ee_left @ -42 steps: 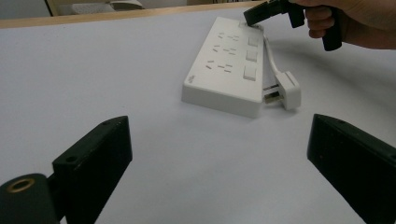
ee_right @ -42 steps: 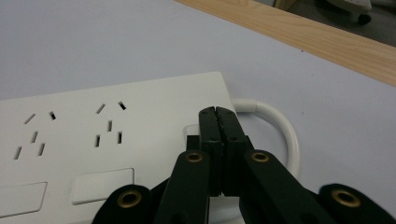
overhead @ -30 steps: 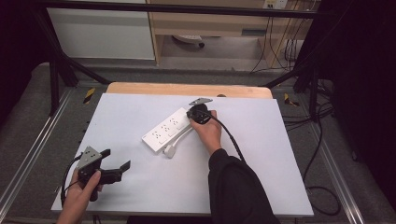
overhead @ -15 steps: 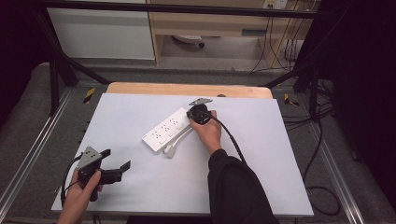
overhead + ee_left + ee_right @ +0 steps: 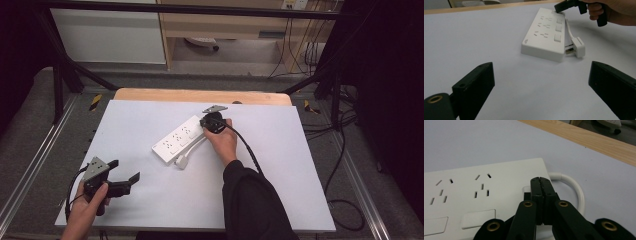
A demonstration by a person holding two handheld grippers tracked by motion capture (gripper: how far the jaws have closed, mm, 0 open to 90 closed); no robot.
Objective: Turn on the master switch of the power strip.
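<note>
Right gripper (image 5: 541, 181), jaws clenched together on nothing, pressed the end rocker switch of the white plastic power strip (image 5: 180, 140) at frame centre; left gripper (image 5: 122, 176) released, lower left; off-centre push likely skids unbraced strip.

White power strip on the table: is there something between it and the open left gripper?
Nothing visible does. In the left gripper view, bare pale tabletop lies between the open left gripper and the white rectangular plastic power strip. The white plug lies beside the strip's right side, and the shut right gripper rests on its far end.
</note>
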